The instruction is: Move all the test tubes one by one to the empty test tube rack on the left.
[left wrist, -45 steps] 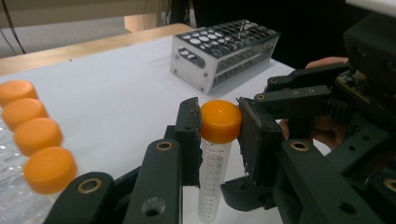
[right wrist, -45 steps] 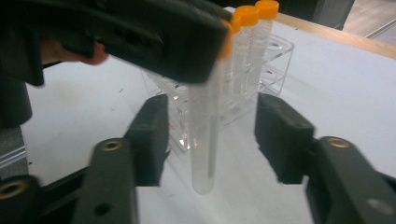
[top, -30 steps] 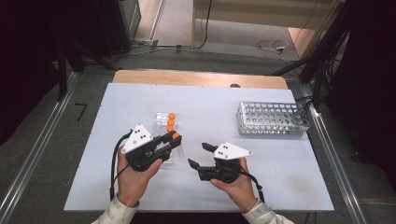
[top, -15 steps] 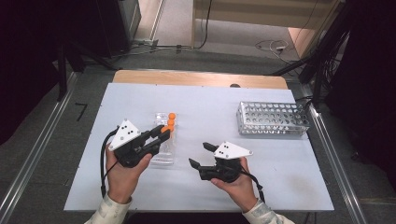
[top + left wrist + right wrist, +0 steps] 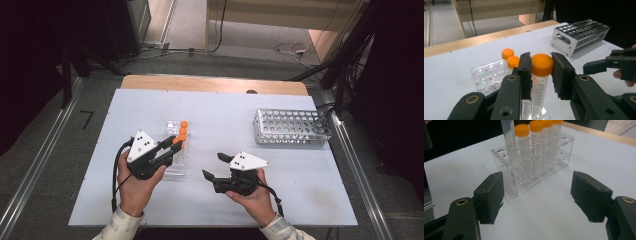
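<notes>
Tube (image 5: 537,85): clear glossy plastic, printed graduations along the side; cap (image 5: 541,64) of smooth orange plastic with a satin sheen.
Clear rack (image 5: 537,173): transparent glossy plastic, acrylic-like, with bright reflecting edges.
Metal rack (image 5: 292,127): perforated sheet metal, silver-grey, dull brushed finish.
Table top (image 5: 225,115): pale matt sheet, smooth, faintly scuffed; far edge (image 5: 215,83) looked like light wood, smooth and unvarnished.
Left gripper (image 5: 541,72): black matt plastic body, pads finely rough, brass-coloured metal eyelets at the pivots.
Right gripper (image 5: 537,196): same black matt plastic, coarse-textured pads.
Sleeves (image 5: 117,227): pale woven cloth.
</notes>
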`<action>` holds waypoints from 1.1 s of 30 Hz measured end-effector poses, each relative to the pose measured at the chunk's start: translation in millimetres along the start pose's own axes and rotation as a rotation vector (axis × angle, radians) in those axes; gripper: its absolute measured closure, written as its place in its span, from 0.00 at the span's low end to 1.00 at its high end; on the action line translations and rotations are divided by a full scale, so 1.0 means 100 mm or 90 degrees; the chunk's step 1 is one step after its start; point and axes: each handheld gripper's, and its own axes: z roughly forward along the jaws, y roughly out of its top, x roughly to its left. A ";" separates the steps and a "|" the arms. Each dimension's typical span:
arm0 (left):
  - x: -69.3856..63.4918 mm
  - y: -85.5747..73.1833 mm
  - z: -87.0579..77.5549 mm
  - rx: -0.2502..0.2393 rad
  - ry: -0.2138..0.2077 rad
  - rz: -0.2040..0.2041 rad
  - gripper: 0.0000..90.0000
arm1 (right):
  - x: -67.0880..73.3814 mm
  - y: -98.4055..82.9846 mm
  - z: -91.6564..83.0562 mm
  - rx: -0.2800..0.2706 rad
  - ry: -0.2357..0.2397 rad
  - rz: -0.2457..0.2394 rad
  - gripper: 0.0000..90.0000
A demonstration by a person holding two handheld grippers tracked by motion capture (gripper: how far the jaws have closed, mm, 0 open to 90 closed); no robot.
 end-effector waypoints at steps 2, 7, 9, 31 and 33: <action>-0.01 -0.03 0.02 0.005 0.002 0.000 0.79 | 0.00 0.00 0.00 0.000 0.001 0.001 0.28; -0.03 -0.08 0.05 0.014 0.013 -0.002 0.79 | 0.00 0.00 0.00 0.001 0.002 -0.001 0.28; -0.04 -0.10 0.05 0.016 0.016 -0.002 0.79 | 0.00 -0.01 0.00 0.002 0.002 -0.001 0.28; -0.07 -0.14 0.03 0.015 0.008 -0.011 0.65 | 0.00 -0.01 0.00 0.003 0.003 -0.003 0.28; -0.07 -0.14 0.02 0.014 0.006 -0.012 0.62 | 0.00 -0.01 0.00 0.003 0.002 -0.002 0.28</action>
